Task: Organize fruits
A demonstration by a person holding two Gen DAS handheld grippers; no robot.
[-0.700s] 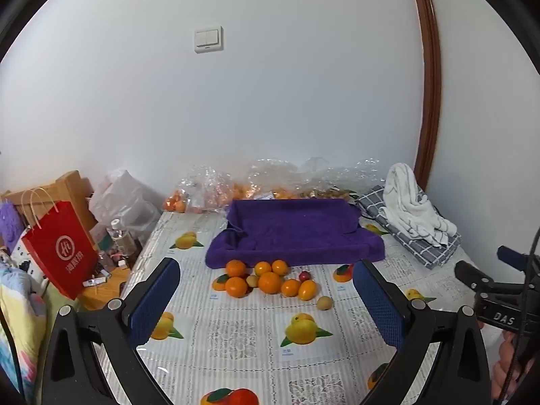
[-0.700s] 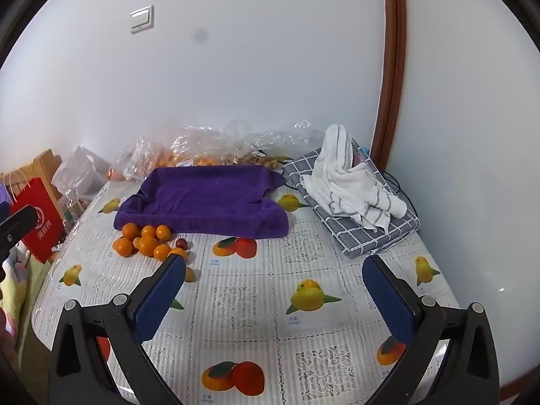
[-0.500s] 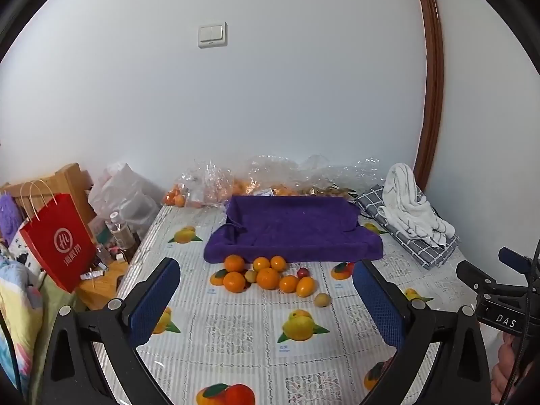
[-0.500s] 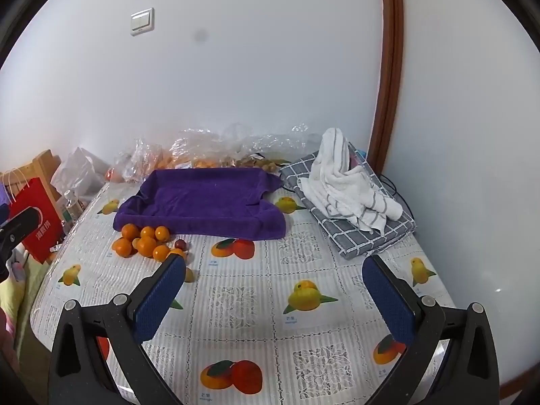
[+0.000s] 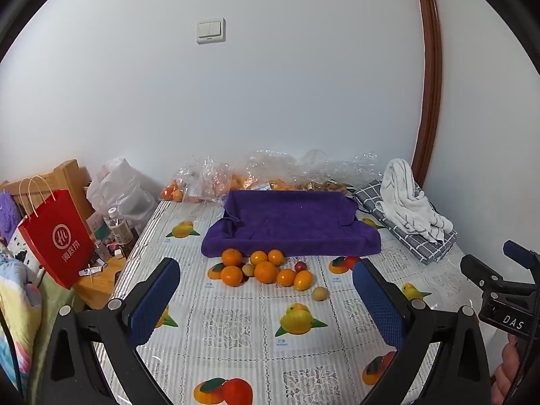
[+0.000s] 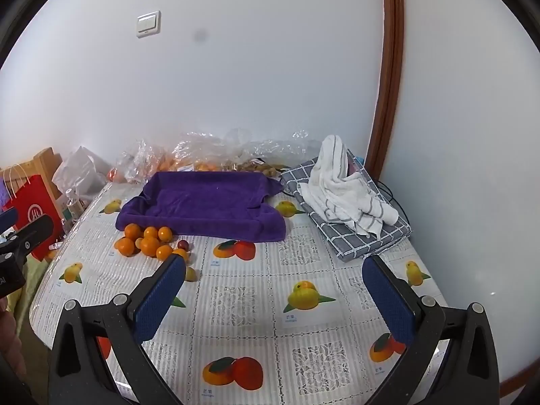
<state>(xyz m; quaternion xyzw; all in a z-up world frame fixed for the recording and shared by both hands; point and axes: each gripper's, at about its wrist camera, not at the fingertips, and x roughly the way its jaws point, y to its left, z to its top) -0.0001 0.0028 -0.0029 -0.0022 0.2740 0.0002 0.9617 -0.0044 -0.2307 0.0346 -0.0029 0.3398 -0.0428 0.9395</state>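
A pile of oranges (image 5: 265, 271) with a small red fruit (image 5: 300, 266) and a pale round fruit (image 5: 319, 293) lies on the patterned tablecloth (image 5: 236, 330), just in front of a purple towel-lined tray (image 5: 290, 222). The pile (image 6: 148, 241) also shows at the left of the right wrist view, before the tray (image 6: 202, 202). My left gripper (image 5: 266, 283) is open and empty, hovering short of the pile. My right gripper (image 6: 273, 280) is open and empty, over the cloth to the right of the fruit.
Plastic bags of fruit (image 5: 270, 175) line the wall behind the tray. A white towel (image 5: 408, 199) lies on a folded grey checked cloth (image 5: 432, 239) at the right. A red paper bag (image 5: 57, 236) and bottles (image 5: 118, 226) stand off the table's left edge.
Both grippers have pulled back and tilted up slightly; the fruit and tray sit a bit lower and farther in both views. Nothing was grasped.
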